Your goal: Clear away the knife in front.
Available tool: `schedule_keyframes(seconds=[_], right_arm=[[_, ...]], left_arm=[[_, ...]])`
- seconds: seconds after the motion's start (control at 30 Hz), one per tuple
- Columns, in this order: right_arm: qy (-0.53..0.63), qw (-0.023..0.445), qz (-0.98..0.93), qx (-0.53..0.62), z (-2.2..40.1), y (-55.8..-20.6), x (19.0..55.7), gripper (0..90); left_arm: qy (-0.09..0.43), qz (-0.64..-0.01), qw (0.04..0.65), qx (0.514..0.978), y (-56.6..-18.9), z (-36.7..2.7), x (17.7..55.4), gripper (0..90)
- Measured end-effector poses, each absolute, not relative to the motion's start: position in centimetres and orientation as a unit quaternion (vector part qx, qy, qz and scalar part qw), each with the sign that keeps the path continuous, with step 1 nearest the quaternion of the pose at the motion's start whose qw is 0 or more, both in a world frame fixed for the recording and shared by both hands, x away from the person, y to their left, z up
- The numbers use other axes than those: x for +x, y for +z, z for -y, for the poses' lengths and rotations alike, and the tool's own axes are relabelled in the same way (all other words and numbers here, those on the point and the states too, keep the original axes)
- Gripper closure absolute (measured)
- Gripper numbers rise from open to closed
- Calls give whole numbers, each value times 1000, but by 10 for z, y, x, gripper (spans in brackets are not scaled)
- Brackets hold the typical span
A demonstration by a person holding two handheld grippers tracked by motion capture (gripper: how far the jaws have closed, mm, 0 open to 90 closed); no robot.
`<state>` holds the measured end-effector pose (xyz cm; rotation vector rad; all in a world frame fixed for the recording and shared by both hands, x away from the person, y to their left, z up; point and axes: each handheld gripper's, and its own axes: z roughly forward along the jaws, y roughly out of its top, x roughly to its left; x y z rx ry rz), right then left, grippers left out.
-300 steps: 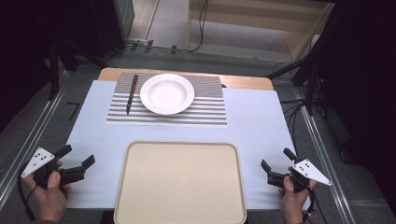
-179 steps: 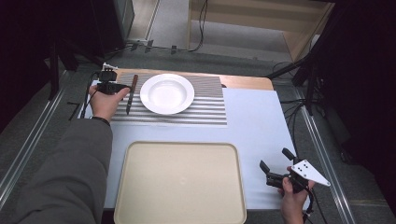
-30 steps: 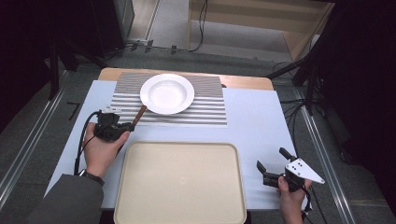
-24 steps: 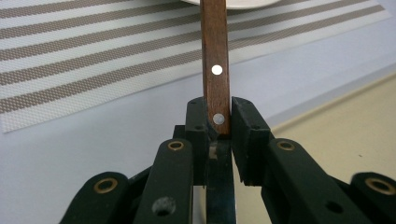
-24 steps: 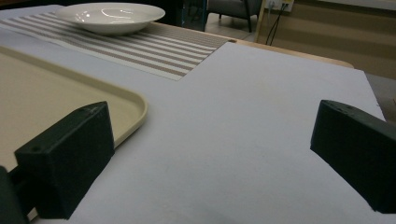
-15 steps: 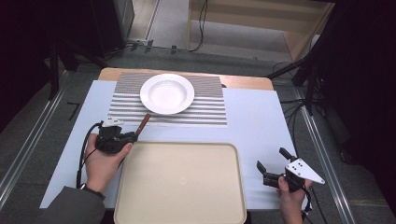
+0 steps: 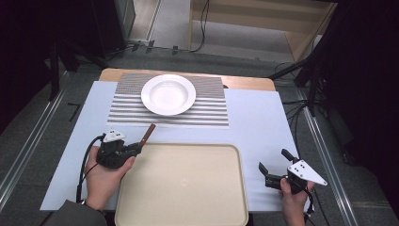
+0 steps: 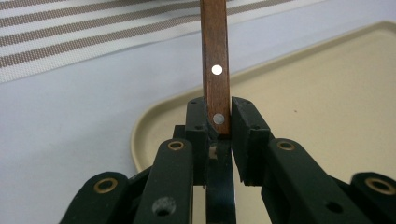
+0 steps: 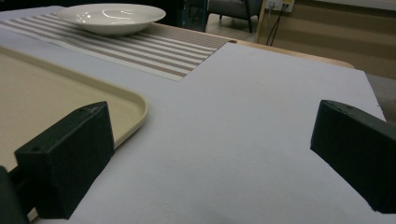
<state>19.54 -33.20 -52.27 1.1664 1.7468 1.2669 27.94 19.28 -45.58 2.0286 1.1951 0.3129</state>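
**Worktop and what lies on it**

Wooden worktop (image 7: 244,83), pale edge showing along the far side. A large light-blue sheet (image 7: 259,127) covers most of it. On the sheet, far centre: a brown-and-white striped rectangular placemat (image 7: 211,110), flat, reaching to the far edge. Near centre: a beige plastic rectangular tray (image 7: 188,188) with rounded corners, its far rim just short of the placemat, a strip of sheet between them.

Dim room, grey floor (image 7: 33,136) with metal rails (image 7: 28,150); black cables (image 7: 202,28) trailing; light wooden cabinet (image 7: 263,19) behind the table (image 7: 244,84)
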Motion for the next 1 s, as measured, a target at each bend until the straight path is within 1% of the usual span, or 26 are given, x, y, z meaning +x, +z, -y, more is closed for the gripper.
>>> schedule_keyframes(seconds=[0.53,1.0], right_arm=[[483,340,-672,447,331,-523,196,0],[480,339,-673,448,331,-523,196,0]], left_arm=[[101,-468,384,789,-471,-196,239,769],[88,-468,373,796,-487,-194,223,769]])
